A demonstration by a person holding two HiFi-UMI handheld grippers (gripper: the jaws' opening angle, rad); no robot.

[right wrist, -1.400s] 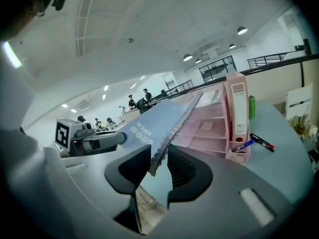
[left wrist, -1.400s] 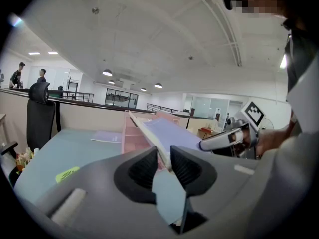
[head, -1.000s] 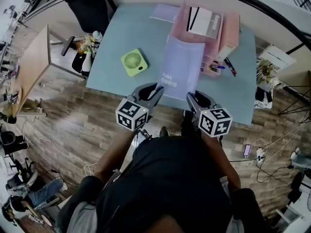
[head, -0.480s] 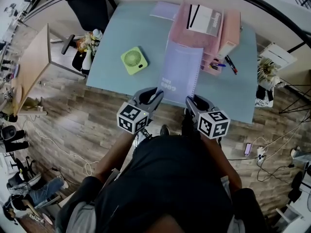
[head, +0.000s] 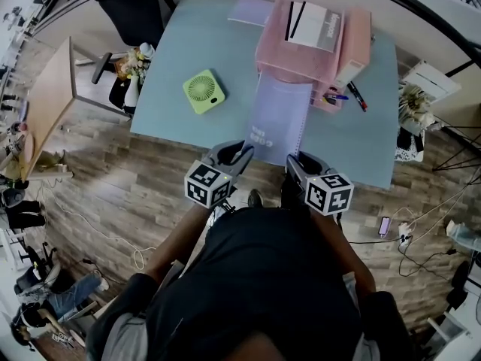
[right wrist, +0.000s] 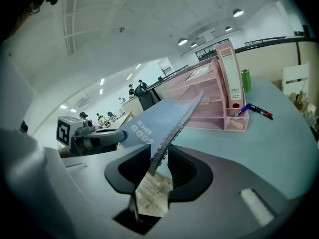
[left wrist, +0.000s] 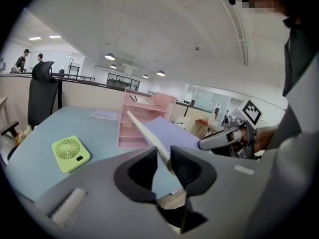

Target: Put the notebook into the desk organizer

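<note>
Only its own view shows right tongs (right wrist: pixel 160 156) pinching notebook's (right wrist: pixel 149 123) spiral (right wrist: pixel 176 132).

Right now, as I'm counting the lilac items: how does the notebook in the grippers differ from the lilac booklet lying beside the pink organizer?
The notebook is clamped at its near corners by the left gripper and right gripper, held off the table; the booklet lies flat on it, untouched. The notebook shows a spiral edge and cover print; the booklet looks plain. Both are lilac and thin.
</note>
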